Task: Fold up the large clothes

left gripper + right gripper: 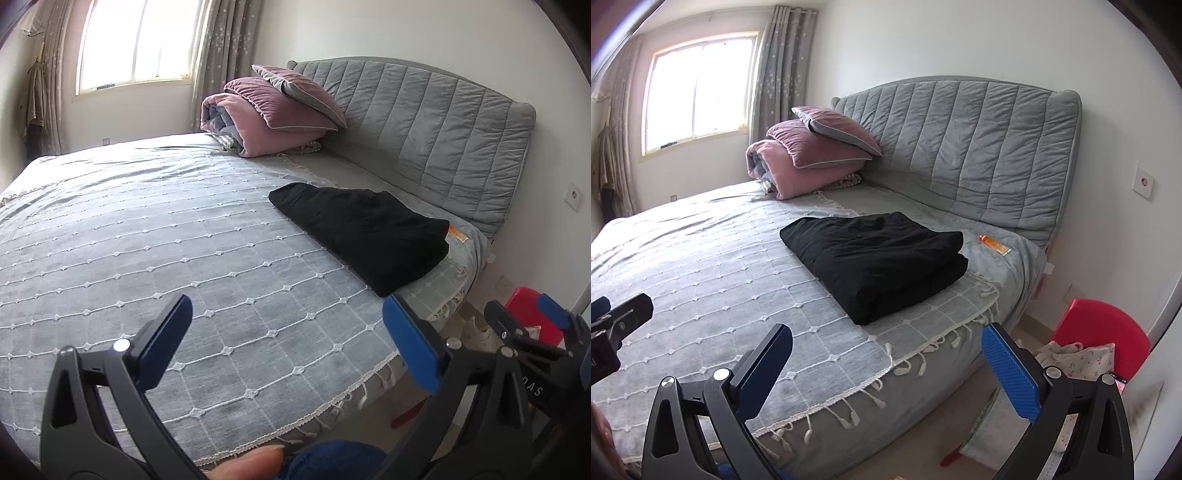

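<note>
A black garment [365,232] [875,258] lies folded into a thick rectangle on the grey bedspread [147,240] [701,266], near the bed's right edge and below the headboard. My left gripper [288,332] hovers open over the near edge of the bed, with nothing between its fingers. My right gripper [886,354] is also open and empty, above the bed's fringed corner and short of the garment. Each gripper shows in the other's view: the right gripper [524,310] at the right side, the left gripper [620,304] at the left edge.
Pink pillows and a rolled quilt [273,114] [812,158] are stacked at the padded grey headboard [424,122] [960,147]. An orange tube [993,244] lies beside the garment. A red stool [1100,332] with floral cloth stands on the floor to the right of the bed.
</note>
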The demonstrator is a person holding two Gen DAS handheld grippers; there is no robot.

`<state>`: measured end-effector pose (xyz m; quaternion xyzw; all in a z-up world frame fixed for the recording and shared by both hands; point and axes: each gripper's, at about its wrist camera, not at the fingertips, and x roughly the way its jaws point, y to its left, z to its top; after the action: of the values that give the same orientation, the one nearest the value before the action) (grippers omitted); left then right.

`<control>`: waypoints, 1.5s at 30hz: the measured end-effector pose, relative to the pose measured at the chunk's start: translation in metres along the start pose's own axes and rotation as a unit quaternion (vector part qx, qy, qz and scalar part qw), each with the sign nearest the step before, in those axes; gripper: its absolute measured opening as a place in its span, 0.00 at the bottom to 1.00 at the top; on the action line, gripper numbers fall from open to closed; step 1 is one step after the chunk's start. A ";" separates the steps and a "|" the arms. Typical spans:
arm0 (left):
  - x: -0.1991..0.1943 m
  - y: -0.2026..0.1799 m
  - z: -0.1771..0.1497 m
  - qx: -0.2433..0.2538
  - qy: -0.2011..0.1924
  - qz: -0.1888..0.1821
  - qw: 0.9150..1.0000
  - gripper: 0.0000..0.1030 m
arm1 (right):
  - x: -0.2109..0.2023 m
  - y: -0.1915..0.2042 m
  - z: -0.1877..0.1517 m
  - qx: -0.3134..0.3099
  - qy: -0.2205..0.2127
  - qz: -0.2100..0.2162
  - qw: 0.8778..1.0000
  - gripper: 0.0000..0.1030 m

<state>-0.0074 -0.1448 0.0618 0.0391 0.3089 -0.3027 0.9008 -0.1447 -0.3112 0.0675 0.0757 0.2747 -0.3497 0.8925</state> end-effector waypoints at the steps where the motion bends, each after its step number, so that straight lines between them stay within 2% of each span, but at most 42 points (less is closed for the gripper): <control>1: 0.001 0.000 -0.001 0.001 0.003 -0.003 1.000 0.99 | 0.001 0.001 -0.001 -0.001 0.001 0.000 1.000 1.00; 13: 0.011 -0.008 -0.007 0.008 0.024 -0.030 0.999 0.99 | 0.008 -0.001 -0.004 0.005 0.005 -0.009 1.000 1.00; 34: 0.021 -0.013 -0.011 0.008 0.049 -0.046 0.998 0.99 | 0.010 -0.003 -0.013 0.000 0.010 -0.024 1.000 1.00; 45: 0.019 -0.015 -0.012 0.016 0.049 -0.054 0.997 0.99 | 0.013 -0.007 -0.016 0.002 0.015 -0.024 1.000 1.00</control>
<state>-0.0104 -0.1639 0.0434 0.0520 0.3492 -0.3537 0.8662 -0.1485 -0.3190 0.0469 0.0759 0.2891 -0.3704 0.8795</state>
